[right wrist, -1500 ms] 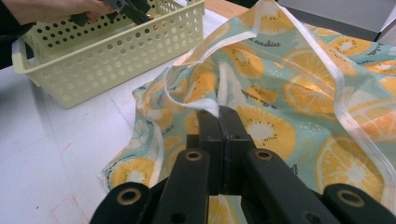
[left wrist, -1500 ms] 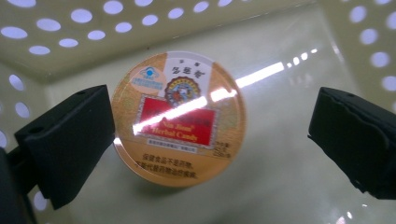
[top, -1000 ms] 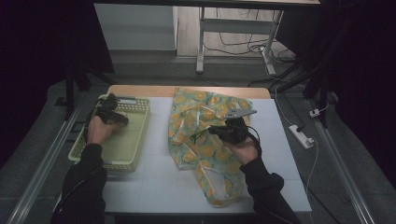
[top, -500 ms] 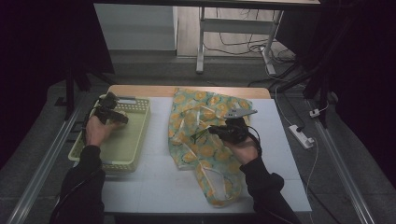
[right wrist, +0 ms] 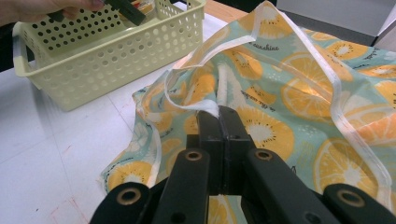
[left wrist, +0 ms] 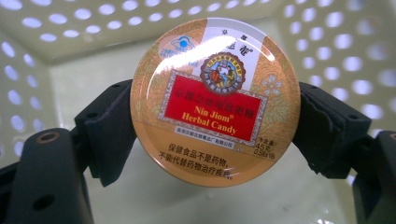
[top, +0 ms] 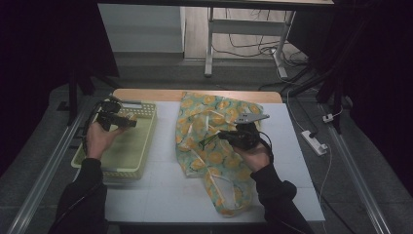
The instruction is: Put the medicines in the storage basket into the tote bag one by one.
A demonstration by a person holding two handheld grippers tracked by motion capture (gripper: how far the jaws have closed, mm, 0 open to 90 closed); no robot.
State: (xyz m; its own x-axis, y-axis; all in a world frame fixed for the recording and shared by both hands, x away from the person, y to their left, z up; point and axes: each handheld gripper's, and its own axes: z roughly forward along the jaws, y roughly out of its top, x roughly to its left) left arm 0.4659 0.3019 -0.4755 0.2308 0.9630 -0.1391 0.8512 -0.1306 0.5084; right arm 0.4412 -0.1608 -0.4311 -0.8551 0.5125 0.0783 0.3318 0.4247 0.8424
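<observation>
Left hand-held gripper (left wrist: pixel 212 140) higher, clamping one candy tin (left wrist: pixel 215 100); right hand-held gripper (right wrist: pixel 218 114) pinching one bag (right wrist: pixel 299 93).

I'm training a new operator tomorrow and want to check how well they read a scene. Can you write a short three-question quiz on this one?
1. True or false: the left gripper holds a round candy tin between its jaws.
2. What is the right gripper shut on?
A. the rim of the yellow basket
B. the white-trimmed edge of the citrus-print bag
C. a cable
3. Fill in: in the high view, the left gripper is above the ______, which stands on the white table.

Key:
1. True
2. B
3. yellow basket
</observation>
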